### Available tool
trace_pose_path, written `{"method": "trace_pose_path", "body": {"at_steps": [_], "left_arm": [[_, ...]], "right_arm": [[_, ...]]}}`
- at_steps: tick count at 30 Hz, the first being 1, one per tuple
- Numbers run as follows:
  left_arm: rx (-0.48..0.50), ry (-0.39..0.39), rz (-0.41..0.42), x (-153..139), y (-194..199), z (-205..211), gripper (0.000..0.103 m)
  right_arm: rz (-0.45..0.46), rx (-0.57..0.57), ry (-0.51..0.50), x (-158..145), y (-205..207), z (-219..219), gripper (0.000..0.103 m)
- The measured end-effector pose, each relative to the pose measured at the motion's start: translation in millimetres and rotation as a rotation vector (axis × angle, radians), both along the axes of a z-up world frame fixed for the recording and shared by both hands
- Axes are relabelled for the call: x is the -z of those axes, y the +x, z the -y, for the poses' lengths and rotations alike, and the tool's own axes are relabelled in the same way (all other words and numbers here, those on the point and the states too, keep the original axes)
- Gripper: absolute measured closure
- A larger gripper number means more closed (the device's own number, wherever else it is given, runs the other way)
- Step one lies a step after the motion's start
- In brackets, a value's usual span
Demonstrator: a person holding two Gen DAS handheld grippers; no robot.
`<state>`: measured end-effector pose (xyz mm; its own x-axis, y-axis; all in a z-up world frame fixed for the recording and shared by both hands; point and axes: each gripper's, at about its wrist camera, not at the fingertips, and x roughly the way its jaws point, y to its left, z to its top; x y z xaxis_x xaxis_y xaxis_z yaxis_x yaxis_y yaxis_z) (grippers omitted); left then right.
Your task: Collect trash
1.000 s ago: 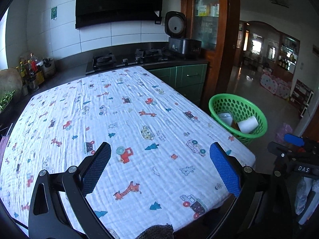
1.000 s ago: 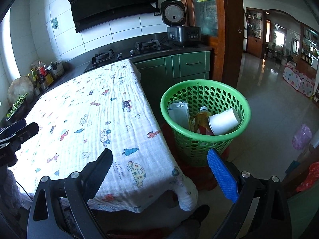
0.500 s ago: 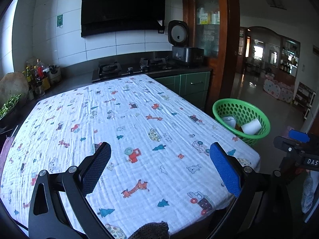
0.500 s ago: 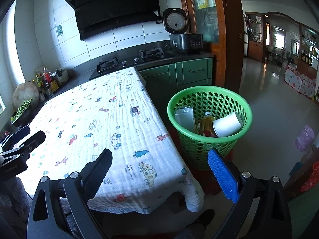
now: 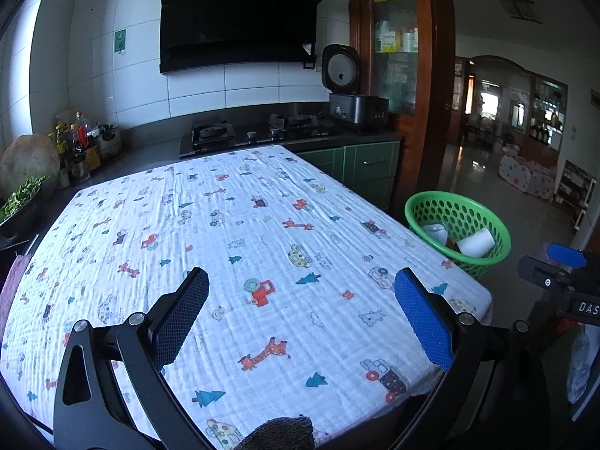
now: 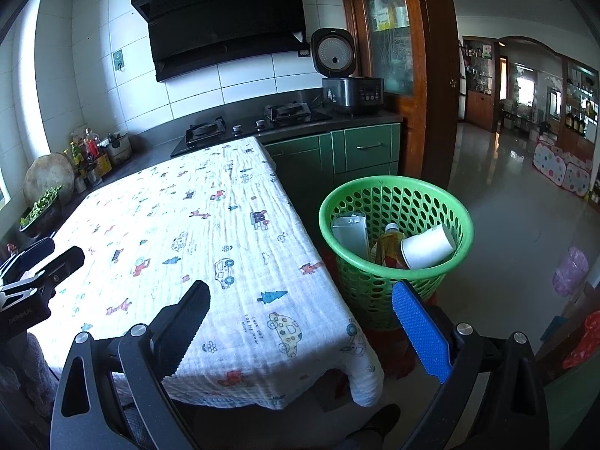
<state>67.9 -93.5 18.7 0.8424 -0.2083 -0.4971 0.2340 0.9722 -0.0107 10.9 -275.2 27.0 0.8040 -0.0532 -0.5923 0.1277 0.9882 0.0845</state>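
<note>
My left gripper (image 5: 300, 300) hangs over the near part of the printed tablecloth (image 5: 240, 232), fingers spread wide with nothing between them. My right gripper (image 6: 300, 315) is just as wide apart and empty, over the cloth's near right corner. Past that corner, on the floor beside the table, stands the green basket (image 6: 397, 187), holding the trash: a white carton (image 6: 350, 234), a bottle (image 6: 390, 245) mostly hidden behind a paper cup (image 6: 427, 245) lying on its side. Its base is cut off by my blue finger. Beyond, the stove (image 5: 255, 133) and rice cooker (image 5: 352, 107) line the counter.
</note>
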Motion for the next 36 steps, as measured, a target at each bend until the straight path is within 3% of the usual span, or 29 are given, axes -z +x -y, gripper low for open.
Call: {"method": "trace_pose_path", "body": {"at_steps": [36], "left_arm": [[0.002,0.009,-0.006,-1.4,-0.4,1.9,0.005]], "right_arm": [[-0.002,-0.014,-0.005,1.0,0.4,-6.2,0.008]]}}
